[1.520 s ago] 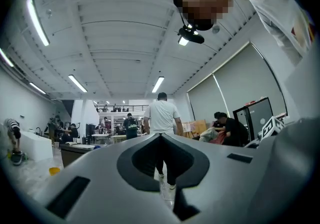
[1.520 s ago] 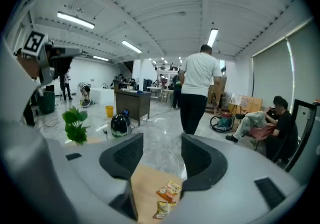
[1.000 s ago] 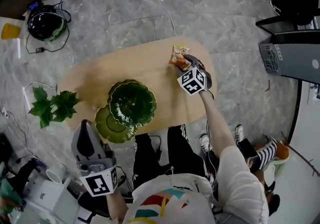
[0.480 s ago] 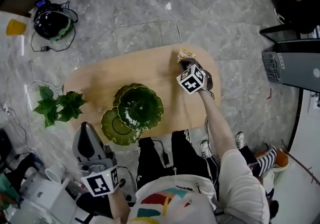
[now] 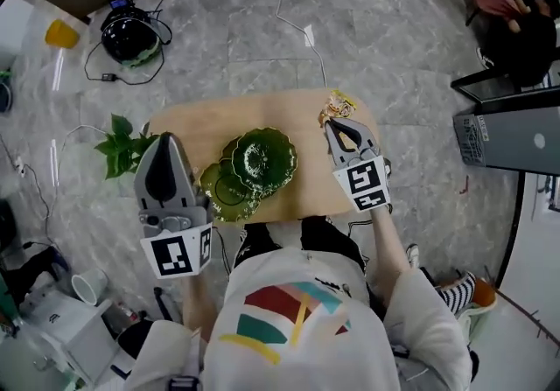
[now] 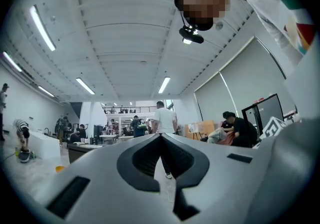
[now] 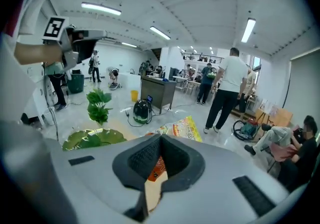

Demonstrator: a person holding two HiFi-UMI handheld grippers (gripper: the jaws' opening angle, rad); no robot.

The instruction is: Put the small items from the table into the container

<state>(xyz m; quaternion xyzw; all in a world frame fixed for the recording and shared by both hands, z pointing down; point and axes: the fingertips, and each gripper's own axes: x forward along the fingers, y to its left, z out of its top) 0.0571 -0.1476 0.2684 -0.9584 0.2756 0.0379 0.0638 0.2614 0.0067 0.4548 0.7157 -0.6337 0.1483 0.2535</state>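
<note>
Floor: leafy green plant (image 5: pixel 122 146) just off bench's (image 5: pixel 262 114) L end; black helmet (image 5: pixel 131 38) + yellow cup (image 5: pixel 62 33) beyond far-L corner; white cable (image 5: pixel 282 9) past far edge; grey PC case (image 5: pixel 512 129) off R end.

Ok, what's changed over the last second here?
The right tongs have shut on the orange-and-yellow snack packet and lifted it off the oval wooden table. The left tongs have risen too, still shut and empty. The stacked green glass dishes stayed put on the table.
</note>
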